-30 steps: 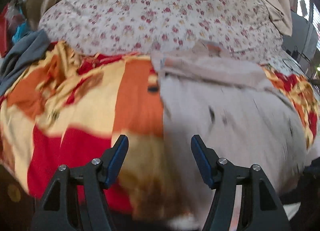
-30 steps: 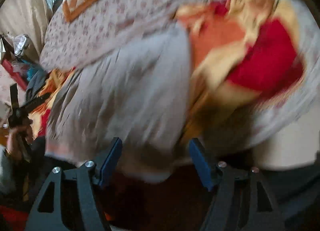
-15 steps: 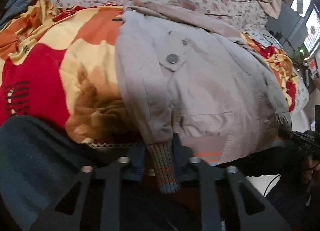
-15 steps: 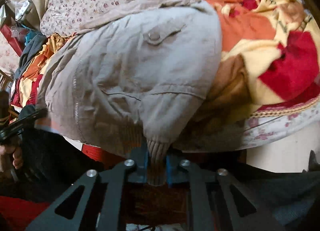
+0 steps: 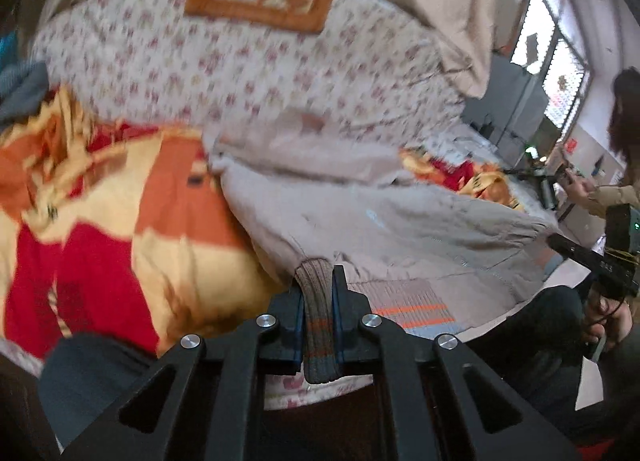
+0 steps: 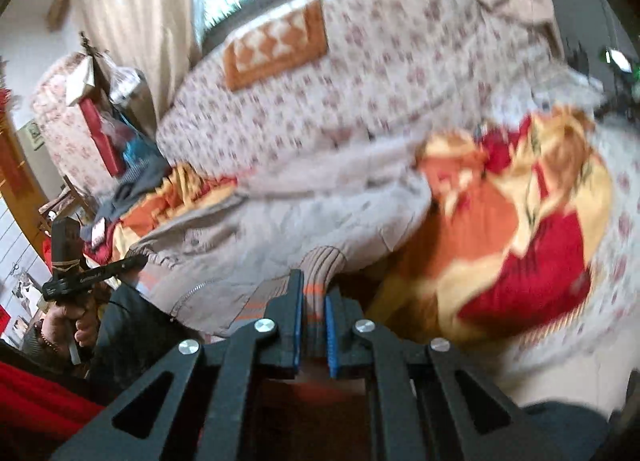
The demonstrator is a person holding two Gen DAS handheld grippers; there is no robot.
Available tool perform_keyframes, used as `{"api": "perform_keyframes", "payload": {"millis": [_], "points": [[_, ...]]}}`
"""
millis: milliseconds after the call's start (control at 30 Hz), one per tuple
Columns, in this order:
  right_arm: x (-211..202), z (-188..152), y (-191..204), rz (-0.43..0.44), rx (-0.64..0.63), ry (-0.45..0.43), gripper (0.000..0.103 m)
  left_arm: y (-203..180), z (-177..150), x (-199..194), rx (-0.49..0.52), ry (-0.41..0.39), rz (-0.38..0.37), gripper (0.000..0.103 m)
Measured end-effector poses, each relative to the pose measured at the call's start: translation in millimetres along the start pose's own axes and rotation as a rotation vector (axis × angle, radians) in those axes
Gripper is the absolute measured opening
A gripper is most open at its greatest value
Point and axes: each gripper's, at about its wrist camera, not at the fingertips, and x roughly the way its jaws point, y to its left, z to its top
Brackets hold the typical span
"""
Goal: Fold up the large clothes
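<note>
A beige jacket point(image 5: 400, 221) lies across the middle of both frames, on a red-and-orange blanket point(image 5: 120, 229) over a floral bed point(image 5: 240, 61). The left gripper point(image 5: 319, 313) has its fingers closed on the ribbed hem point(image 5: 318, 321) at lower centre. The right gripper point(image 6: 311, 325) likewise pinches the hem's other corner at lower centre.

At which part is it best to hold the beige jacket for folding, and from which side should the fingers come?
Probably the ribbed knit cuffs: both stick out past the jacket at the bed's near edge. The left gripper already clamps the left cuff, the right gripper the right cuff, each approaching from the near side.
</note>
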Motion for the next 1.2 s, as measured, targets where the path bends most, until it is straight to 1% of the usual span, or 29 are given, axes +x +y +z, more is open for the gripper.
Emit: {"api": "perform_keyframes", "payload": {"millis": [100, 233, 300, 400, 433, 500, 600, 700, 733, 800, 833, 867, 900, 933, 967, 1033, 1133, 1200], "points": [[-15.5, 14.5, 15.3, 0.022, -0.058, -0.054, 0.009, -6.6, 8.9, -19.8, 0.044, -0.026, -0.016, 0.000], [-36.7, 25.8, 29.7, 0.045, -0.106, -0.101, 0.009, -12.6, 13.3, -46.8, 0.055, -0.037, -0.042, 0.000], [-53.5, 31.8, 37.9, 0.057, -0.134, -0.135, 0.009, -16.1, 18.8, -62.9, 0.064, -0.060, -0.062, 0.000], [-76.0, 41.7, 48.0, 0.072, -0.175, -0.191, 0.009, -19.2, 30.5, -86.3, 0.064, -0.126, -0.120, 0.000], [-81.6, 46.7, 49.3, 0.077, -0.179, -0.212, 0.009, -20.6, 34.1, -88.9, 0.080, -0.146, -0.116, 0.000], [-79.4, 55.5, 45.6, 0.070, -0.180, -0.221, 0.009, -19.0, 42.8, -82.4, 0.083, -0.148, -0.084, 0.000], [-47.1, 77.6, 27.2, 0.009, -0.133, -0.189, 0.009, -9.5, 65.3, -49.1, 0.058, -0.115, -0.021, 0.000], [2.9, 102.7, 1.0, -0.023, -0.043, -0.144, 0.009, -2.8, 96.3, 0.1, 0.042, -0.045, 0.058, 0.000], [20.1, 109.3, -5.6, -0.033, -0.040, -0.136, 0.009, -0.5, 108.3, 14.3, 0.040, -0.040, 0.073, 0.000], [60.9, 127.3, -19.0, -0.072, -0.024, -0.127, 0.009, 2.4, 128.5, 39.3, 0.063, -0.021, 0.110, 0.000], [74.3, 133.5, -23.6, -0.081, -0.024, -0.122, 0.009, 4.4, 144.1, 55.6, 0.094, -0.027, 0.140, 0.000], [96.8, 145.4, -32.4, -0.097, -0.019, -0.120, 0.009, 5.6, 152.3, 68.5, 0.117, -0.024, 0.155, 0.000], [112.1, 153.0, -38.5, -0.115, -0.015, -0.117, 0.009, 9.9, 162.3, 85.0, 0.136, -0.008, 0.174, 0.000], [130.3, 161.0, -46.9, -0.120, 0.000, -0.106, 0.009, 19.2, 174.9, 109.6, 0.143, 0.011, 0.197, 0.000], [157.2, 170.3, -60.9, -0.122, 0.033, -0.085, 0.009, 25.3, 181.2, 126.2, 0.143, 0.033, 0.200, 0.000], [198.7, 177.1, -81.0, -0.136, 0.084, -0.043, 0.009, 44.9, 192.5, 171.6, 0.132, 0.074, 0.225, 0.000], [257.7, 175.5, -98.8, -0.205, 0.064, 0.024, 0.009, 66.7, 192.1, 229.9, 0.124, 0.135, 0.257, 0.000], [286.4, 168.8, -108.8, -0.235, 0.055, 0.054, 0.009, 78.2, 185.5, 260.1, 0.110, 0.167, 0.282, 0.000]]}}
